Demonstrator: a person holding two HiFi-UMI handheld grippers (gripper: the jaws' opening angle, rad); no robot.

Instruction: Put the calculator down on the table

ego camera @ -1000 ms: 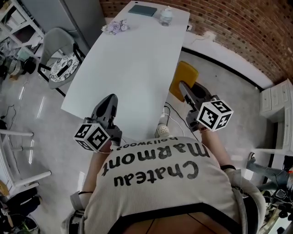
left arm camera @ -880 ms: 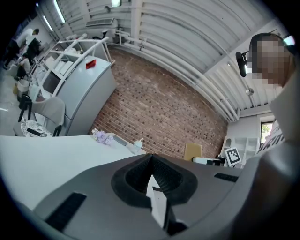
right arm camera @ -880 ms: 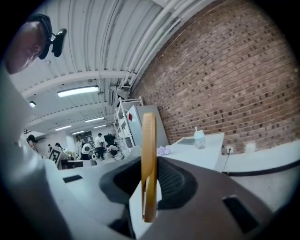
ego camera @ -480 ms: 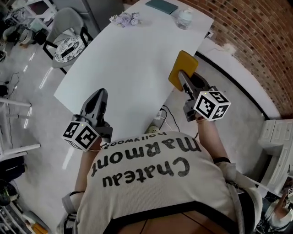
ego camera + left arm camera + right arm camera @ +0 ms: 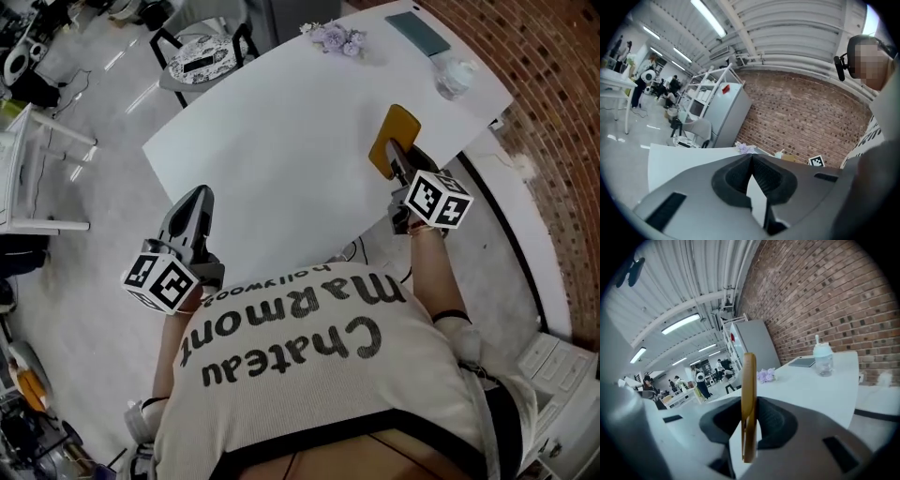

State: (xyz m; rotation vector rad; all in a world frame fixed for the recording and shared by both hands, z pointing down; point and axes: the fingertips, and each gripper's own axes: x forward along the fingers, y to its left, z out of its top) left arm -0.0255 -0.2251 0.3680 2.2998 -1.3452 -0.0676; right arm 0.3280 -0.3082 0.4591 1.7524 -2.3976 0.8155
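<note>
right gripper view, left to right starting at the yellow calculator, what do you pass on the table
calculator → purple flowers → dark notebook → clear bottle

**Both arms reaching forward, right fingers clamping the calculator**

The person is holding both arms out ahead of the torso, one gripper in each hand. The left gripper [image 5: 196, 201] is pointing forward and slightly down, its marker cube [image 5: 159, 283] sitting close to the body above the left forearm [image 5: 172, 333]. Its fingers [image 5: 733, 176] are meeting at the tips with nothing between them. The right forearm [image 5: 434, 277] is stretching further out, carrying the right gripper [image 5: 401, 159] ahead of the left one. The right fingers [image 5: 776, 420] are pressing on the yellow calculator [image 5: 748, 394], gripping it edge-on so that it is standing upright between them.
</note>
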